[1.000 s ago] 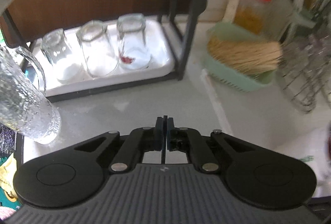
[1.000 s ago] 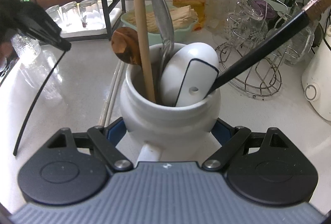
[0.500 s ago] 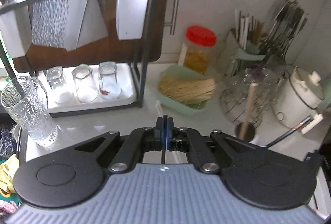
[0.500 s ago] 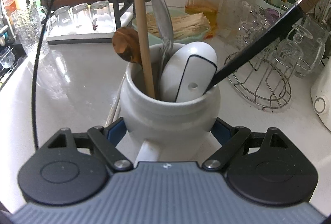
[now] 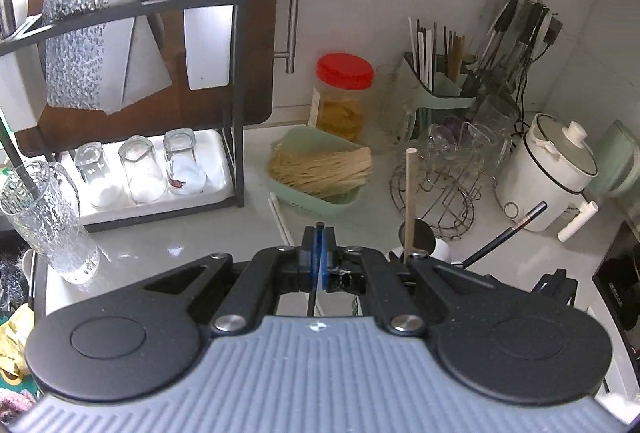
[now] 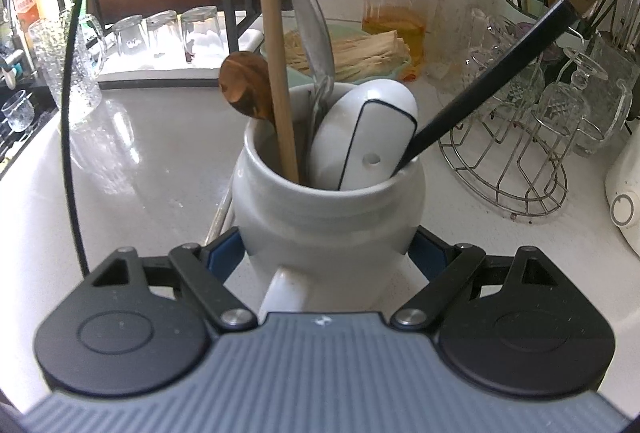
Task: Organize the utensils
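Note:
My right gripper (image 6: 327, 251) is shut on a white ceramic jar (image 6: 328, 217) standing on the counter. In the jar stand a wooden spoon (image 6: 246, 85), a long wooden handle (image 6: 276, 53), a metal spoon (image 6: 312, 29), a white ladle (image 6: 368, 129) and a black handle (image 6: 500, 69). My left gripper (image 5: 319, 233) is shut on a thin black stick (image 5: 311, 293) and hangs high over the counter, left of the jar (image 5: 442, 247). In the right wrist view that stick (image 6: 66, 105) drops in a long line down the left side.
A tall textured glass (image 5: 44, 217) stands at the left edge. A black rack (image 5: 236, 93) holds upturned glasses on a white tray. Behind are a green basket (image 5: 344, 201), a red-lidded jar (image 5: 344, 97), a wire glass stand (image 5: 444, 193), a white cooker (image 5: 548, 173) and white chopsticks (image 5: 280, 217).
My left gripper has risen and drawn back from the rack, carrying the thin black stick up with it. The right gripper and the jar have stayed put.

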The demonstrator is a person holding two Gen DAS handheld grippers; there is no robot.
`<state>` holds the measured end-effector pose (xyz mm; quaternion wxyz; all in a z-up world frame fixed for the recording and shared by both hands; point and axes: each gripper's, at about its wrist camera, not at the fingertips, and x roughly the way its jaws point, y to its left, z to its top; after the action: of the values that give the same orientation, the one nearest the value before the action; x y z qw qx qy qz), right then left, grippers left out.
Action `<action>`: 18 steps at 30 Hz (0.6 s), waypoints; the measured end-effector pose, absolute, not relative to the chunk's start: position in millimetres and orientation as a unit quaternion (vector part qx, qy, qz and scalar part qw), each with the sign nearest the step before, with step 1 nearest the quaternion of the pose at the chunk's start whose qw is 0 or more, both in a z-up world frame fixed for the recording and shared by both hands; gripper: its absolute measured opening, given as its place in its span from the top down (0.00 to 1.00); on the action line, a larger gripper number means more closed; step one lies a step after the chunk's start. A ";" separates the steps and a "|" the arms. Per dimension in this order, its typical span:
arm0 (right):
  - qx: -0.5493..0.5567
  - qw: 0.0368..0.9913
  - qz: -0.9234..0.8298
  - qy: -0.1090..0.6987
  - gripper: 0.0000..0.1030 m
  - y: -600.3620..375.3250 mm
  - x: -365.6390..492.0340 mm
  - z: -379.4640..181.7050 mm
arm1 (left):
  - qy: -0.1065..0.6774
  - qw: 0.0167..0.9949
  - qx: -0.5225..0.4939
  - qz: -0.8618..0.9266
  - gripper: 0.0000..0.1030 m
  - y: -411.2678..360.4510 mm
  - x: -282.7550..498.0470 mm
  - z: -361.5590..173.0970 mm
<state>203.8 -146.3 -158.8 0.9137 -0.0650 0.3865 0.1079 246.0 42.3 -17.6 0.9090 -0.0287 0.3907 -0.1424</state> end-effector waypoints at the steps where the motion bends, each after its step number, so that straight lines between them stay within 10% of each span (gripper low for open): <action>1: -0.065 0.914 0.109 0.386 0.13 -146.4 204.1 -159.0 | 0.389 0.910 -0.028 -0.143 0.98 40.9 244.8 -15.5; 18: -0.067 0.916 0.117 0.379 0.13 -147.7 204.2 -159.9 | 0.392 0.906 -0.016 -0.160 1.00 27.5 242.4 -12.1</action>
<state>204.2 -147.7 -159.9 0.9157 -0.0673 0.3785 0.1171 242.4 27.5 -12.1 0.9059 -0.0155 0.3917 -0.1599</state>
